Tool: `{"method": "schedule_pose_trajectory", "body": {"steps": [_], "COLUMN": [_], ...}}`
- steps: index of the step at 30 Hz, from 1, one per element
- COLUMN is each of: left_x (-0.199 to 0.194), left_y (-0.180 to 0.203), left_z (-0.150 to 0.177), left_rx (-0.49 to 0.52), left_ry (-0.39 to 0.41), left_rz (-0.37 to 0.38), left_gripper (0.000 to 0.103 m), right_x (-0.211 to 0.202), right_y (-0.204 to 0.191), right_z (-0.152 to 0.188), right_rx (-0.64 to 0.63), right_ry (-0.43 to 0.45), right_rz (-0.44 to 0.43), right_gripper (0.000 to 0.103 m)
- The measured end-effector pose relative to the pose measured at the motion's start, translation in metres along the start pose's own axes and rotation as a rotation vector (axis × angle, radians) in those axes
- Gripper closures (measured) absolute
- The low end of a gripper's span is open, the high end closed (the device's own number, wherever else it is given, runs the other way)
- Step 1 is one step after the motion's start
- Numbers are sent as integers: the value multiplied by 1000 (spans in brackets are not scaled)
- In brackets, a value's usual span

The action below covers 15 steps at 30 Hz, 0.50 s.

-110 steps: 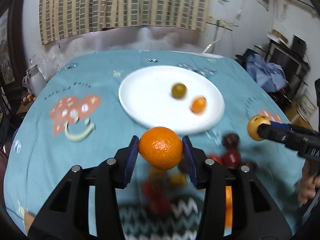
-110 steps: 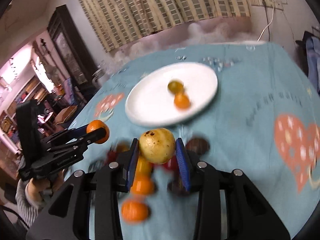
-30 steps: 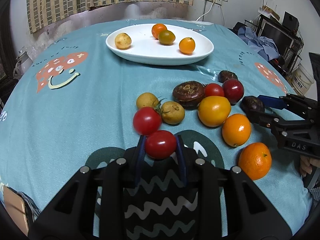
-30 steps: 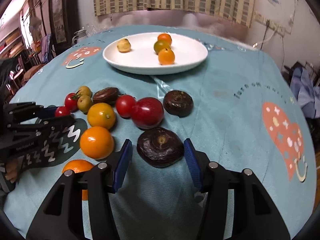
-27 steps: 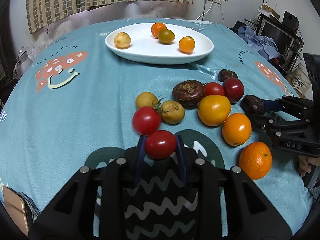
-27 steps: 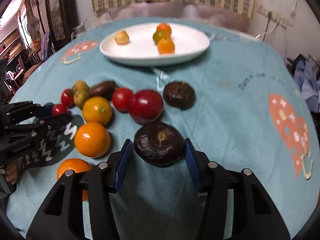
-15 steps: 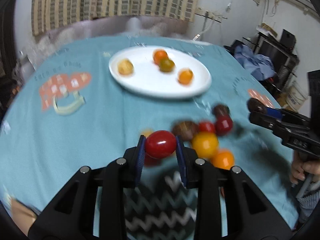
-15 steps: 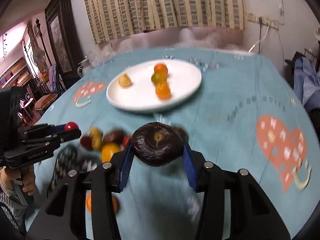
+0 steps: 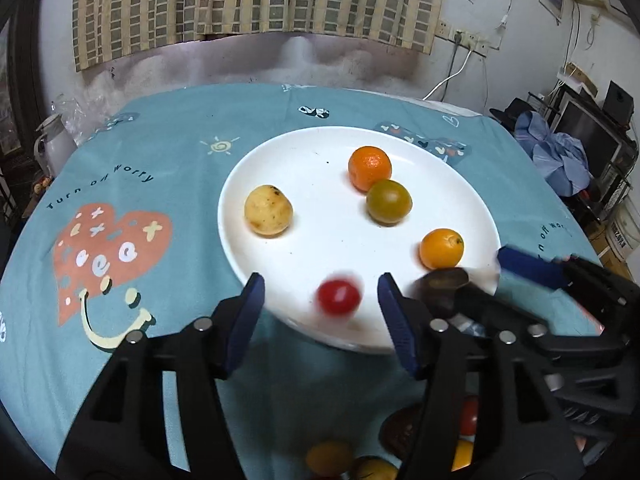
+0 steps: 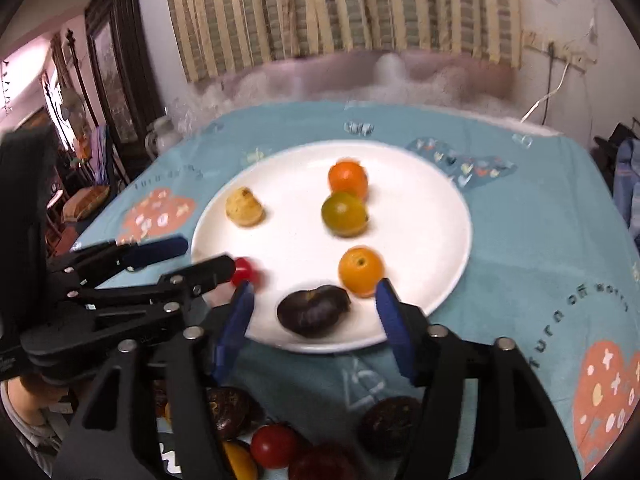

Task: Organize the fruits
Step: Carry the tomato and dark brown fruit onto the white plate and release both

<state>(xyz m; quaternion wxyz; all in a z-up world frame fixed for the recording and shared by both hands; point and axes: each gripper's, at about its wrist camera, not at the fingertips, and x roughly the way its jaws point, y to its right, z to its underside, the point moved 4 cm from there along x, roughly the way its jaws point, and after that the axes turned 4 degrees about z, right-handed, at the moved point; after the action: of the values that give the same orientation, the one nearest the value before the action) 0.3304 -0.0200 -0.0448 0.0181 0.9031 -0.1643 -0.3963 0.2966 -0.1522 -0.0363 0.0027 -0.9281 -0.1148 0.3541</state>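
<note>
A white plate (image 9: 320, 160) (image 10: 420, 184) holds a yellow fruit (image 9: 268, 211), an orange (image 9: 369, 168), a green tomato (image 9: 389, 201) and a small orange (image 9: 441, 249). My left gripper (image 9: 320, 316) is open at the plate's near rim; a red cherry tomato (image 9: 338, 297) (image 10: 245, 271), blurred, lies loose on the plate between its jaws. My right gripper (image 10: 312, 320) is open at the plate's near edge, and a dark purple fruit (image 10: 314, 311) (image 9: 444, 280) lies free on the plate between its jaws. Each gripper shows in the other's view.
The teal tablecloth (image 9: 160, 140) covers the round table. Several loose fruits, dark purple (image 10: 390, 420), red (image 10: 274, 446) and orange, lie on the cloth below the grippers. A white kettle (image 9: 56, 148) stands off the left edge. Clutter and a blue cloth (image 9: 556, 156) sit far right.
Both grippers carried their fruit from the pile to the plate and opened. The red tomato and the dark purple fruit now lie loose on the plate.
</note>
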Motion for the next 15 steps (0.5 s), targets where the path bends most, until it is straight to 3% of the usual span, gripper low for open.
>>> {"method": "schedule_pose_trajectory", "body": {"steps": [5,12,15], "left_x": [-30,-75,-79], "left_y": [-3,8,9], "left_z": [18,93,116], "left_rx": [-2,116,135], "left_ry": [16,-17,-21], "left_rz": [6,-39,-65], "left_gripper": [42,40,40], "right_x": [-41,-90,-91], "right_y": [11,28,40], "right_z": [11,76,93], "right_rx": [44,91,149], "right_ry": [24,12,-1], "right_rz": [-44,-61,-70], "right_gripper": [39,39,39]}}
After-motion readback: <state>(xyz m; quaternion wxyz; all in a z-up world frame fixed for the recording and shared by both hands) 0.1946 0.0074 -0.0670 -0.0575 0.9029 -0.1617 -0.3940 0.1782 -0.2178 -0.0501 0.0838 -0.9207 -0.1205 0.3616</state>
